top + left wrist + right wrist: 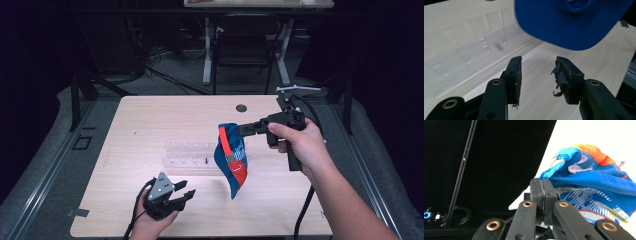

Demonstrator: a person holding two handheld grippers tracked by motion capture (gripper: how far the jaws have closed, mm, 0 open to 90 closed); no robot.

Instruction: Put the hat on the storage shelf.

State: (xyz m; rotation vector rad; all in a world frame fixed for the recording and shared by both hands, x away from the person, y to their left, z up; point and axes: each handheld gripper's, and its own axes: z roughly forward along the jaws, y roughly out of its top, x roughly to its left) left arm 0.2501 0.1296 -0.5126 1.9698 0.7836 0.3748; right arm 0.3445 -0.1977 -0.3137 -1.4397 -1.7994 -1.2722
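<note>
A pale wooden table (150, 120) stands in a dark room. A clear rack (187, 153) at its centre is faint. The right gripper (240, 129), level, pinches a blue cap (231, 157) hanging at its nine o'clock. At seven o'clock, the left gripper (186, 194) stands half-open, empty.

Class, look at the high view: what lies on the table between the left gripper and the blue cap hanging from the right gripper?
Bare wood. In the high view, nothing lies between the left gripper and the blue cap.

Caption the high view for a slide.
Right gripper holds a blue-and-orange cap above the wooden table; left gripper waits open nearby.
</note>
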